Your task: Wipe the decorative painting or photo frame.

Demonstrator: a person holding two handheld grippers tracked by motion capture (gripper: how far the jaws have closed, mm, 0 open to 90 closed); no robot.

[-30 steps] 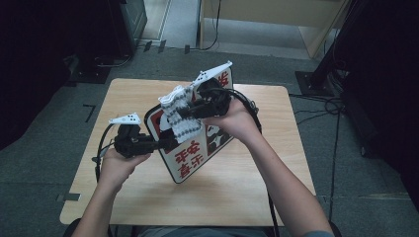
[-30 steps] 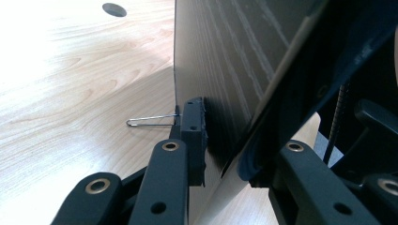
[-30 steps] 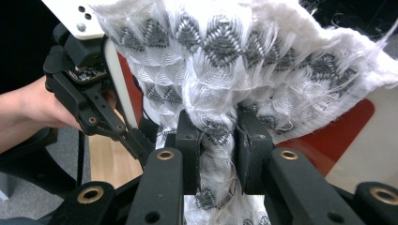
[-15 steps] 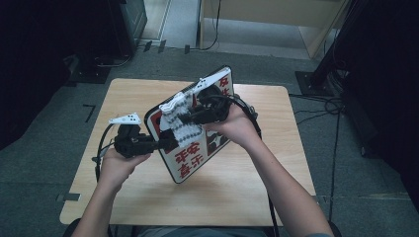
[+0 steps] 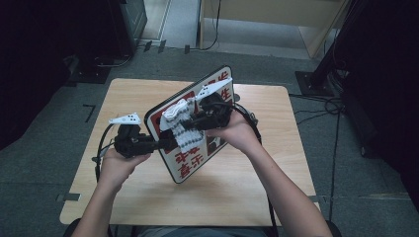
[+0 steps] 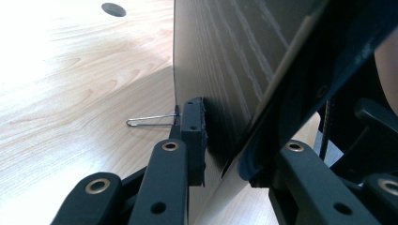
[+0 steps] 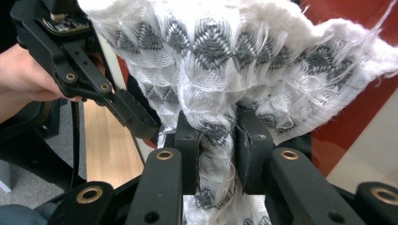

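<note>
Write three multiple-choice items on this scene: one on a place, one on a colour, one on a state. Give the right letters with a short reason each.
1. Where does the left gripper grip the sign board?
A. at its edge nearest that hand
B. at its top corner
C. nowhere

2. What colours has the cloth?
A. plain red
B. white with grey diamonds
C. blue stripes

3. How does the right gripper stand?
A. wide open, nothing between
B. shut on the cloth
C. lying on the table

Key: 1 A, the left gripper view shows its jaws on either face of the board's edge. 2 B, the right gripper view shows the weave. 3 B, its pads pinch a bunched fold of cloth against the board.
</note>
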